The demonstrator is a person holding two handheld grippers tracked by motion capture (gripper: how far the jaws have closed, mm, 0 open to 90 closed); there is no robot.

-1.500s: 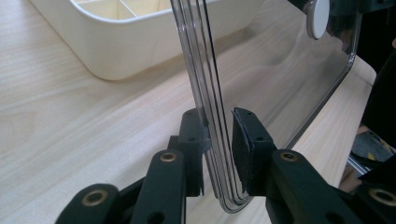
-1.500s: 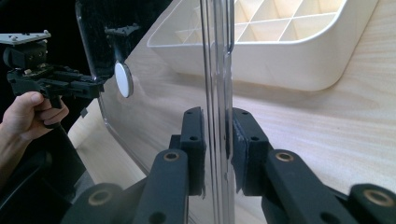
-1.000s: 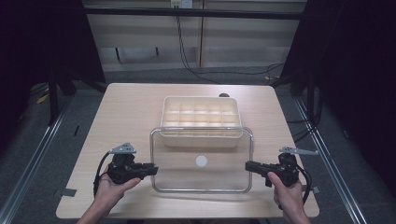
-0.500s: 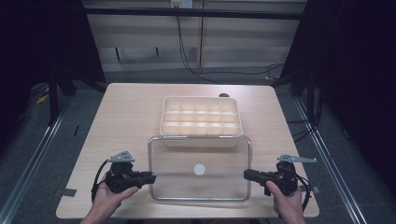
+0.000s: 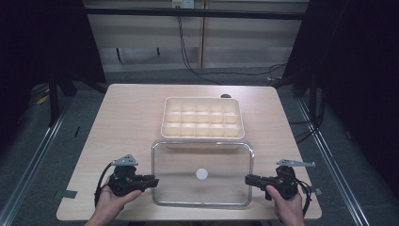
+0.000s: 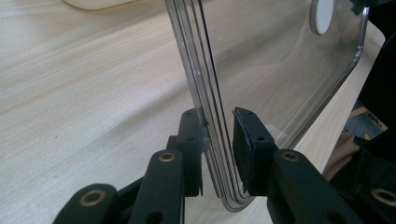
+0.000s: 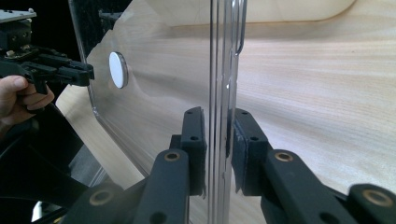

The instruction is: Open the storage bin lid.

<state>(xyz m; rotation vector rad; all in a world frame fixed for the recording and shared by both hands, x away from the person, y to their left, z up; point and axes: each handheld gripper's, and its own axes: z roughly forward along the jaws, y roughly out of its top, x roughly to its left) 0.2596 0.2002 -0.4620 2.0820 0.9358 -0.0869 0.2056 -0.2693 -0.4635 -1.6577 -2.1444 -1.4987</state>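
Observation:
A clear plastic lid (image 5: 221,160) with a white round disc (image 5: 202,173) at its middle hangs level over the table's near half. My left gripper (image 5: 154,180) is shut on its left rim and my right gripper (image 5: 248,179) on its right rim. In the left gripper view the lid's ribbed edge (image 6: 205,93) runs up between the jaws of that gripper (image 6: 218,135). In the right gripper view the rim (image 7: 222,70) stands between the pads of that gripper (image 7: 218,130), and the disc (image 7: 117,70) and the left gripper (image 7: 70,72) show beyond. A cream compartment box (image 5: 203,117) sits open just behind the lid.
The wooden table (image 5: 127,122) has bare room left and right of the box. Its near edge lies just below my hands. Dark floor, metal rails and cables surround the table.
Both grippers have drawn the lid toward the person, off the box's front part, down to the near half of the table. The box has stayed put.

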